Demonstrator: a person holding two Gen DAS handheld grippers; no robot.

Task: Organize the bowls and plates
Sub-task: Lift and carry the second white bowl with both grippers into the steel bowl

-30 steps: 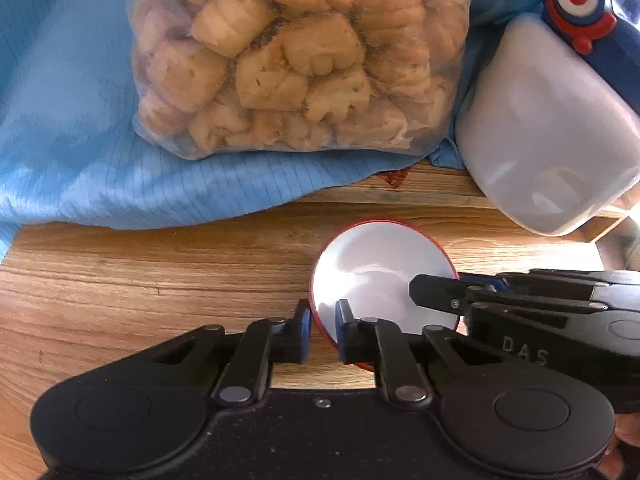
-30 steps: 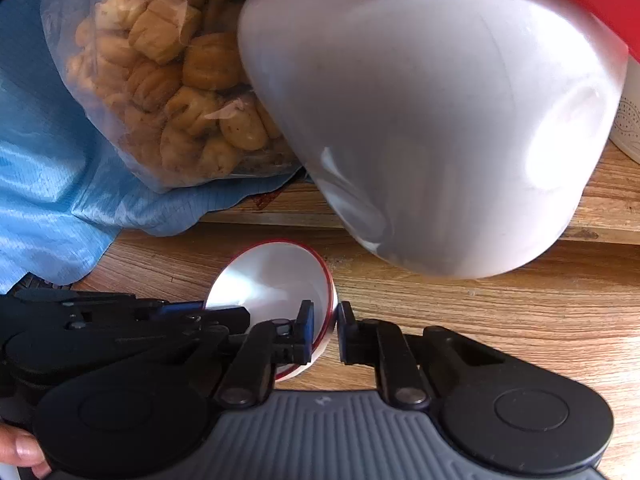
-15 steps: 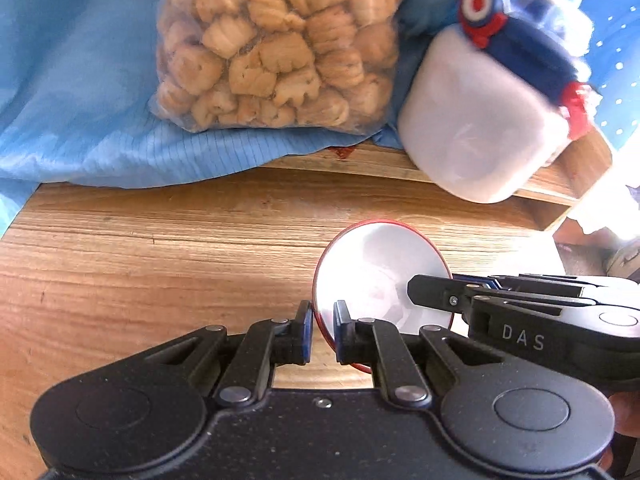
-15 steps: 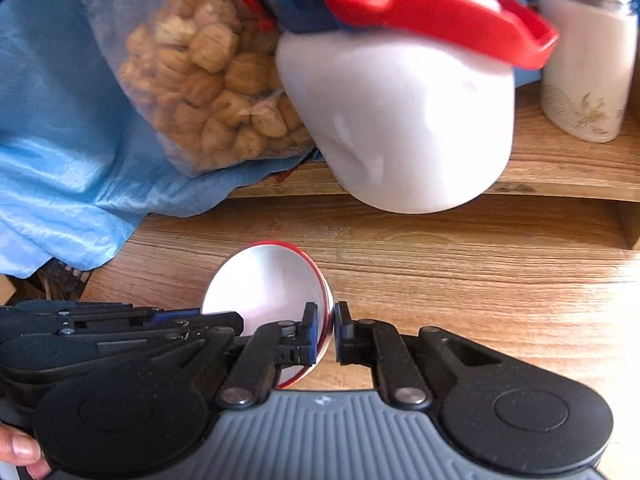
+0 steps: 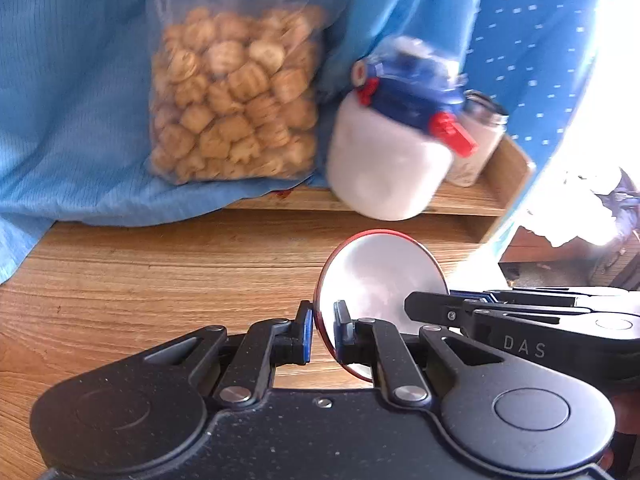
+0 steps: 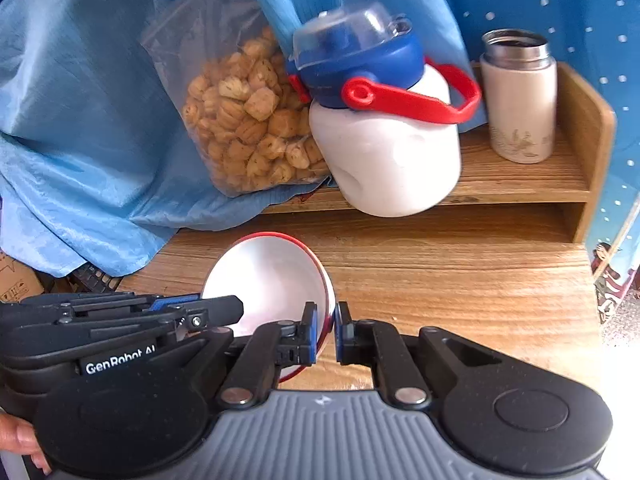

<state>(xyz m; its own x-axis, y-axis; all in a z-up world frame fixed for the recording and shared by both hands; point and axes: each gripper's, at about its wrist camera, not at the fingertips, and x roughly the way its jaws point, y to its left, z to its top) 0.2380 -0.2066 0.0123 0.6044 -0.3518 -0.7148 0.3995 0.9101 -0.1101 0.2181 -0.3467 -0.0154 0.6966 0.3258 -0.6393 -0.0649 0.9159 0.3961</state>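
I hold the red-rimmed bowl [image 5: 380, 276] clear of the wooden bench [image 5: 160, 280], with both tools clamped on its rim from opposite sides: my left tool [image 5: 320, 332] grips the near-left edge, my right tool [image 6: 326, 332] the near-right edge. The bowl is tilted, its white inside facing forward toward the low shelf [image 6: 520, 184], where a white jug [image 6: 392, 160] with a blue lid, a cream flask [image 6: 518, 108] and a bag of biscuits [image 6: 248, 120] sit. To carry well, I should keep both grips firm and move the two tools as one, so the rim is not twisted between them. I judge the jug the nearest thing to avoid.
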